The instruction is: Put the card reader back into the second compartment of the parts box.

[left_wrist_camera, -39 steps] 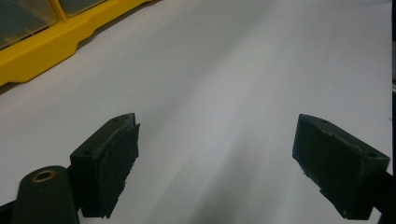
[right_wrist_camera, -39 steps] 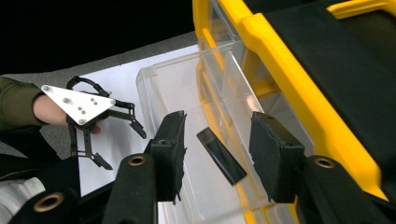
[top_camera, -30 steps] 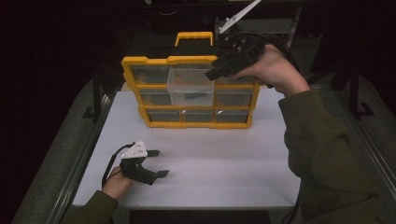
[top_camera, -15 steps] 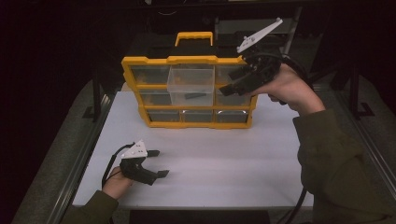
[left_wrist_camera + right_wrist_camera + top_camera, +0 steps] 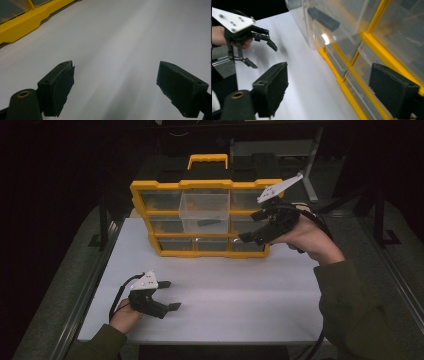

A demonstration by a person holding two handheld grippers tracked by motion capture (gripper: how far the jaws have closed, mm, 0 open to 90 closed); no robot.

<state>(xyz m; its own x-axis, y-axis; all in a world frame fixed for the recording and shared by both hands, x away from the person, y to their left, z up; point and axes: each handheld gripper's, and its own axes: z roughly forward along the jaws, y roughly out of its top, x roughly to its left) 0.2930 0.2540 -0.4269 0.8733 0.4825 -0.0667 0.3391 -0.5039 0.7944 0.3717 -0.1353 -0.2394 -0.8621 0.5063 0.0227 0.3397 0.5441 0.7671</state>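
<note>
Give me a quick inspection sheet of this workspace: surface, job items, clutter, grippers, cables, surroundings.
Surface: white table top, flat.
Job's things: yellow drawer organizer upright at the far edge; clear middle drawer pulled out, a dark part inside.
Clutter: nothing seen.
Grippers: left gripper low over the near left of the table, jaws open, nothing between them; right gripper at the organizer's right side, jaws just opened, nothing between them.
Cables: black cable loops from the left gripper.
Surroundings: dark; grey floor beside the table.
</note>
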